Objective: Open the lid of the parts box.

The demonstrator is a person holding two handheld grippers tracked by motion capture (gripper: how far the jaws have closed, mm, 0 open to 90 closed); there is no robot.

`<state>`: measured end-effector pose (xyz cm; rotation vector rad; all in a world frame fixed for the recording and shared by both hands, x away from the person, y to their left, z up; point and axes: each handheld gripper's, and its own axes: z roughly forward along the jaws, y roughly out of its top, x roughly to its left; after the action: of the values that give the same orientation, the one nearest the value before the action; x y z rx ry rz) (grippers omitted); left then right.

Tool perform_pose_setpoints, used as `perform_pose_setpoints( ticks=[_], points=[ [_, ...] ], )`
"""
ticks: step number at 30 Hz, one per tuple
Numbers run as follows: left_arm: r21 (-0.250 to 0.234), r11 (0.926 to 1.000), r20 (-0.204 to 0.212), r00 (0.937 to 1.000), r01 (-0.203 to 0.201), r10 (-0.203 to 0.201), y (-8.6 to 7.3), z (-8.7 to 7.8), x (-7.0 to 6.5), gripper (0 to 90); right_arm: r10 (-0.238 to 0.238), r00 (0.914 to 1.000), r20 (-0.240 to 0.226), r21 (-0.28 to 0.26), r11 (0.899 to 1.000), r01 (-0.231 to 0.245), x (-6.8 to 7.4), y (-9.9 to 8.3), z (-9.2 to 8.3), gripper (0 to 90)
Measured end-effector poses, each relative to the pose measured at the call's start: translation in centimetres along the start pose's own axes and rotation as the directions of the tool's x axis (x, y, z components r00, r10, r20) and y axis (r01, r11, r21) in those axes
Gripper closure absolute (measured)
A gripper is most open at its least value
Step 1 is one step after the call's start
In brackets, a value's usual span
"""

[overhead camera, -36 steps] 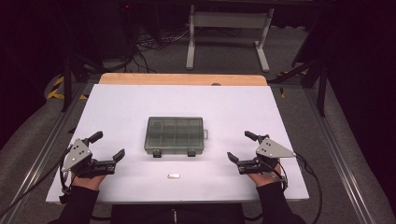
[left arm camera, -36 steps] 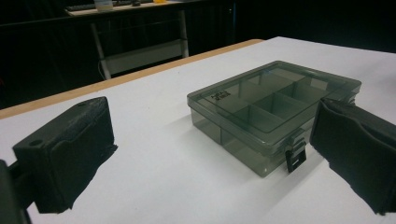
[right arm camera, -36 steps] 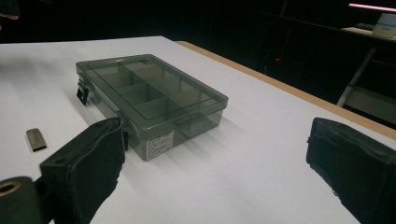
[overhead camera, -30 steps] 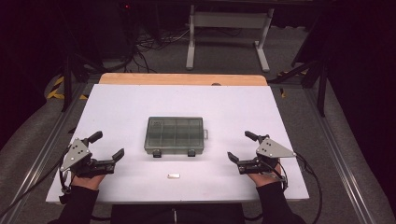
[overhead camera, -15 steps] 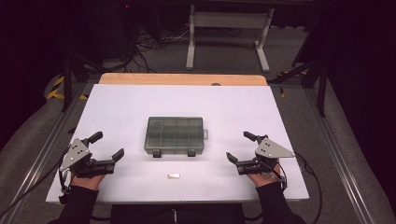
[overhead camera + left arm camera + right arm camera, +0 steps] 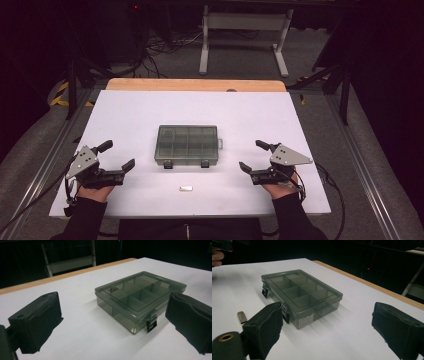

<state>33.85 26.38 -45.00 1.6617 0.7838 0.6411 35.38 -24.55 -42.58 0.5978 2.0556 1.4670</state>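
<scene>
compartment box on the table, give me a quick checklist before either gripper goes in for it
1. Lid of the compartment box down: ok, it lies flat on the base in both gripper views.
2. Two front latches fastened: cannot tell.
3. Left gripper free: ok, jaws open, nothing between them.
4. Right gripper free: ok, jaws wide apart though just closing a little, nothing between them.
5. Path to the box: ok, bare white table on both sides.
6. Small metal piece out of the way: ok, it lies apart from the box, nearer the person.
</scene>
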Motion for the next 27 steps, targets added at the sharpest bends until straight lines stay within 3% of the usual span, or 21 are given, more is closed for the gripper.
perform_pose_setpoints(
  ticks=[2, 9, 16, 22, 27],
  points=[
    [0.035, 0.9994, 0.014, 0.9999, 0.001, -0.001, 0.3, 0.4, 0.2, 1.9, -0.004, 0.9999, -0.011, 0.006, 1.0, 0.004, 0.0, 0.3, 0.3, 11.5],
    [0.042, 0.999, 0.048, 0.9987, -0.018, 0.016, 1.2, 1.4, 0.4, 3.5, -0.011, 0.9991, -0.04, 0.037, 0.999, 0.013, 0.0, 1.1, 1.7, 11.6],
    [0.097, 0.9937, 0.102, 0.9937, -0.056, 0.046, 2.3, 3.2, 0.3, 4.5, -0.026, 0.9968, -0.076, 0.06, 0.998, 0.03, -0.3, 2.5, 3.0, 12.8],
    [0.105, 0.9931, 0.13, 0.9908, -0.052, 0.038, 2.7, 4.2, 0.3, 4.6, -0.039, 0.9941, -0.101, 0.086, 0.995, 0.047, -0.3, 3.2, 4.1, 13.3],
    [0.097, 0.995, 0.161, 0.9869, -0.023, 0.007, 3.2, 4.7, 0.3, 4.9, -0.028, 0.9912, -0.129, 0.12, 0.992, 0.044, -0.1, 3.5, 5.2, 13.8]
  ],
)
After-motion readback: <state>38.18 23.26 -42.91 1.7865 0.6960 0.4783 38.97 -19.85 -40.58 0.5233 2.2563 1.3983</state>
